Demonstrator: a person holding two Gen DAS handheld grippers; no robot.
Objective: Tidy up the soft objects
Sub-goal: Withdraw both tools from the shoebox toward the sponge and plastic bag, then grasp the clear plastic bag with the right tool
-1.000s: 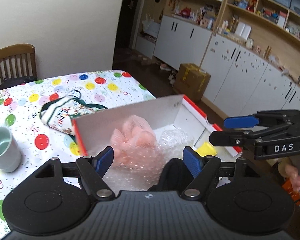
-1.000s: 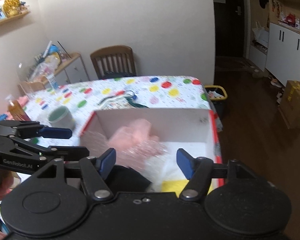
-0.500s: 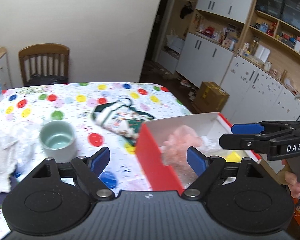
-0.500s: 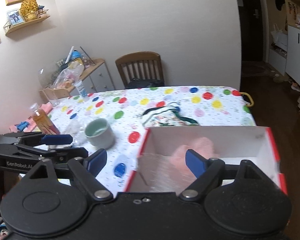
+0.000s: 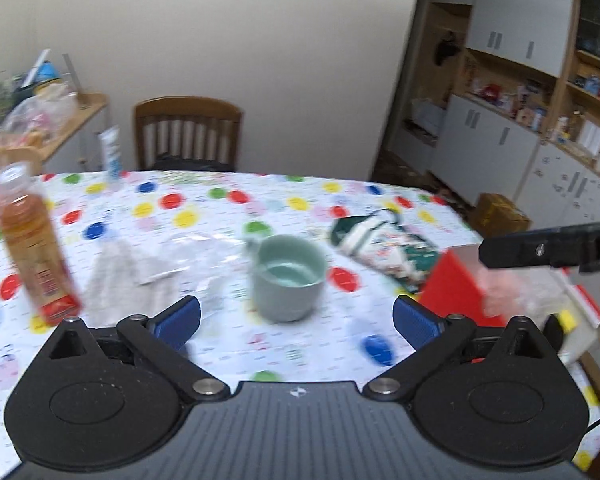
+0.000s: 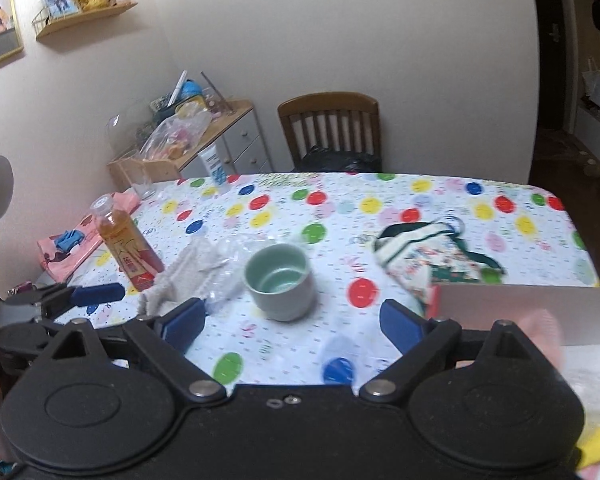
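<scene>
My left gripper (image 5: pixel 296 318) hovers over the dotted tablecloth, its jaws opening with nothing held between them. My right gripper (image 6: pixel 292 322) is the same, jaws opening and empty. Ahead on the left lies a whitish cloth (image 5: pixel 116 276) (image 6: pixel 180 276) beside crumpled clear plastic (image 5: pixel 196 252). A green patterned pouch (image 5: pixel 384 248) (image 6: pixel 432 256) lies to the right, next to the red box (image 5: pixel 456 292) (image 6: pixel 520 304). Inside the box are a pink soft thing (image 5: pixel 500 288) (image 6: pixel 540 328) and a yellow sponge (image 5: pixel 566 318).
A pale green cup (image 5: pixel 288 276) (image 6: pixel 280 280) stands mid-table just beyond both grippers. An orange drink bottle (image 5: pixel 32 240) (image 6: pixel 126 248) stands at the left, near a pink packet (image 6: pixel 72 248). A wooden chair (image 6: pixel 332 128) is behind the table.
Both grippers swung left, away from the box toward the middle of the table. Their jaws widened. The cup, cloth and bottle came into view.
</scene>
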